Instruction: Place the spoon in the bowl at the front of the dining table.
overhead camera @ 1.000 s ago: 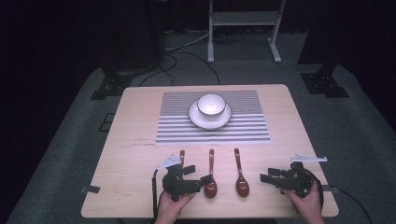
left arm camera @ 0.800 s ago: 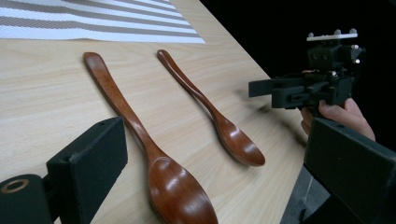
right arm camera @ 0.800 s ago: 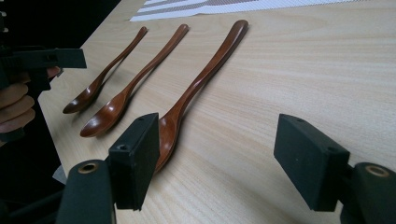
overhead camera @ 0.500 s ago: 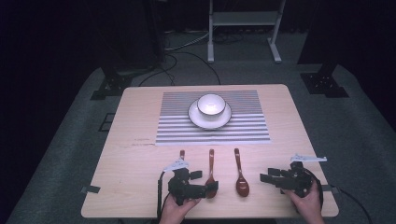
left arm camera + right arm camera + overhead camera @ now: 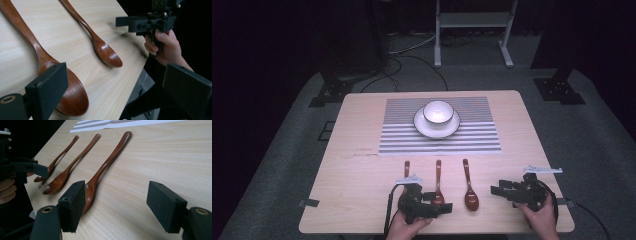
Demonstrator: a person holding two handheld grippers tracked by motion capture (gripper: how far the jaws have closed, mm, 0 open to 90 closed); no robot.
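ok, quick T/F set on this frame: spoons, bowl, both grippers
1. Three wooden spoons lie on the table. True.
2. The bowl sits on a saucer on the striped mat. True.
3. The right gripper is shut on a spoon. False: its jaws stand open, holding nothing.
4. The left gripper is over the mat. False: it is near the table's front edge, by the middle spoon's bowl.
5. A spoon rests in the bowl. False: none does.

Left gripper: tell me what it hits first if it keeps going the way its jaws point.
Probably nothing on the table. The left gripper points across the near edge toward the right gripper; the middle spoon lies beside its line. Depth is unclear.
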